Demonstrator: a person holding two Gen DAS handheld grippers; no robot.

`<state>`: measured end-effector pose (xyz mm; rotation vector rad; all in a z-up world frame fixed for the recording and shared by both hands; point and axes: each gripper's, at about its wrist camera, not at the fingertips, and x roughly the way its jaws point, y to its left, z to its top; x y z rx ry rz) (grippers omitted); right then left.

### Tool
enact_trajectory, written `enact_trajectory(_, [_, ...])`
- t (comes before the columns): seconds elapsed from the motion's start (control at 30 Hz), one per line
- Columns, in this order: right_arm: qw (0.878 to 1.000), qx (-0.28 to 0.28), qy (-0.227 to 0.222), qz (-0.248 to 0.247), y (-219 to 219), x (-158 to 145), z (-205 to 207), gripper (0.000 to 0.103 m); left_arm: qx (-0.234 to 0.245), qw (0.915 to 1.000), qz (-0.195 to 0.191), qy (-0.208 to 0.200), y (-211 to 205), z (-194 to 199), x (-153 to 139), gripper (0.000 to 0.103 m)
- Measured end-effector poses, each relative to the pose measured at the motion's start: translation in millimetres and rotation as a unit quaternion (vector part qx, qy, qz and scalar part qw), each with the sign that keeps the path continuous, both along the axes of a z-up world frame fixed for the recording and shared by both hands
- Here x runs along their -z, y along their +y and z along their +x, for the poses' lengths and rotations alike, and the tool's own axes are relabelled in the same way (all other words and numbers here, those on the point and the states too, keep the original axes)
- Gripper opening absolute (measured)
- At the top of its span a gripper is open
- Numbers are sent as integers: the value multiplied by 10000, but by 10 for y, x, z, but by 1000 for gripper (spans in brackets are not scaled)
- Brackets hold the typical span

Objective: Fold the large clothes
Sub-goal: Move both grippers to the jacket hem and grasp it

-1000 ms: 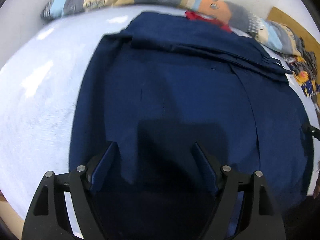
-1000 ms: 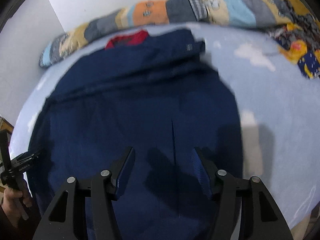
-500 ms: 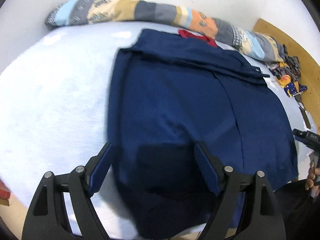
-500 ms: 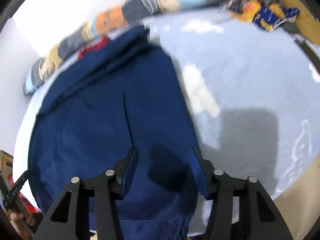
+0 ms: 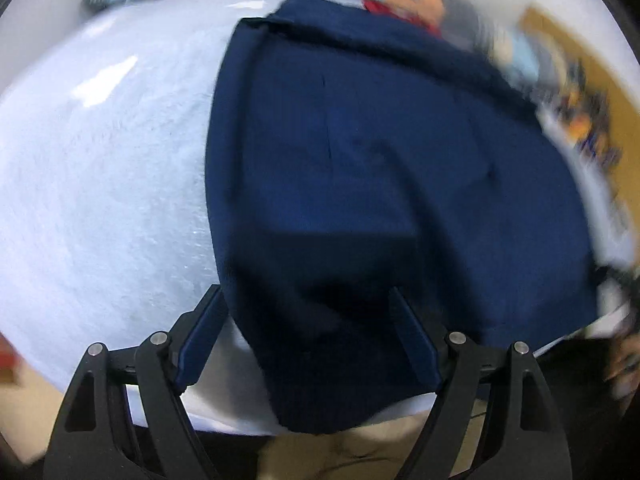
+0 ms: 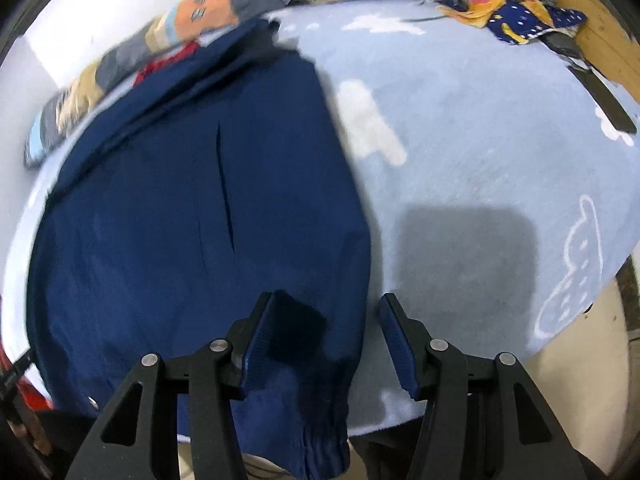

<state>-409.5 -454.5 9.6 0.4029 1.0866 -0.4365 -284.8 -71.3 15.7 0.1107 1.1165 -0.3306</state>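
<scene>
A: Where is the large navy-blue fabric garment (image 6: pixel 168 216)?

B: Spread flat on the pale blue fleecy bed cover printed with white clouds (image 6: pixel 480 128). Its far end reaches almost to the long patchwork bolster of orange, grey, tan and light-blue squares (image 6: pixel 208 12) along the white wall, and its near end hangs over the cover's near edge.

A: How does it look?

B: Dark, matte and mostly smooth. Near the bolster a band of the cloth is folded back across the garment, with a bit of red lining (image 6: pixel 168 64) showing under it. A long dark slit (a pocket opening or a seam, I cannot tell which) runs lengthwise down the middle. The hanging end is gathered into an elastic cuff (image 6: pixel 324 448), and a small metal snap (image 6: pixel 93 401) sits near the near-left hem.

A: And the tongs?

B: The left gripper (image 5: pixel 308 320) is spread wide over the garment's near-left corner; cloth lies below and between the blue pads, which do not press on it. The right gripper (image 6: pixel 326 312) is parted about halfway, straddling the garment's right edge beside the cuff, also pinching nothing. The left wrist view is blurred.

A: Anything else near the garment?

B: A crumpled heap of yellow and star-printed blue cloth (image 6: pixel 516 20), well away to its far right.
</scene>
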Motion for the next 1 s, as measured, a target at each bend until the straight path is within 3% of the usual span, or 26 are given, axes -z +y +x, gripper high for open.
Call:
enact_trajectory(0.03, [9999, -74, 102, -110, 27, 38, 9, 55, 38, 9999, 119, -62, -34, -11, 5, 79])
enact_trajectory(0.1, [9994, -163, 140, -264, 51, 55, 2, 48, -23, 9994, 287, -180, -39, -25, -29, 57])
enact_trajectory(0.13, [9992, -212, 131, -320, 56, 46, -16, 24, -88, 9993, 297, -193, -7, -16, -51, 44])
enact_trajectory(0.17, [9991, -249, 132, -328, 51, 35, -35, 10, -171, 9993, 291, -189, 45, -18, -61, 35])
enact_trajectory(0.27, [9987, -59, 111, -488, 8, -28, -111, 7, -644, 9963, 460, -331, 234, -30, -130, 27])
enact_trajectory(0.37, [9940, 613, 35, -909, -149, -125, -325, 1, -971, 9925, 584, -453, 409, -38, -192, 27])
enact_trajectory(0.43, [9961, 774, -339, -246, -312, -143, -442, 1, -996, 9935, 296, -461, 466, -54, -231, 27])
enact_trajectory(0.47, [9961, 750, -464, -72, -337, -159, -476, 1, -1070, 9923, 288, -547, 495, -72, -264, 33])
enact_trajectory(0.53, [9956, 750, -519, -227, -318, -211, -521, 10, -1250, 9897, 137, -685, 580, -93, -328, 49])
enact_trajectory(0.6, [9947, 730, -726, 22, -324, -226, -551, 32, -1224, 9888, -558, -647, 640, -101, -391, 60])
enact_trajectory(0.63, [9947, 704, -723, 206, -343, -204, -550, 67, -1158, 9889, -725, -581, 644, -76, -383, 71])
enact_trajectory(0.67, [9950, 671, -654, 334, -352, -161, -542, 81, -1004, 9904, -852, -419, 599, -61, -335, 77])
enact_trajectory(0.8, [9961, 269, -436, 711, -230, -8, -407, 79, -608, 9954, -705, 216, 398, -7, -56, 78])
enact_trajectory(0.83, [9960, 95, -345, 819, -178, 59, -360, 78, -535, 9958, -659, 332, 354, 23, 19, 78])
enact_trajectory(0.9, [9956, -203, -81, 914, -56, 202, -284, 49, -371, 9971, -538, 400, 253, 79, 129, 77])
enact_trajectory(0.97, [9974, -468, 56, 547, 68, 212, -249, 20, -242, 9994, -132, 215, 155, 62, 147, 63])
enact_trajectory(1.0, [9979, -545, 49, 352, 111, 162, -248, 18, -225, 9997, 28, 126, 139, 38, 125, 56])
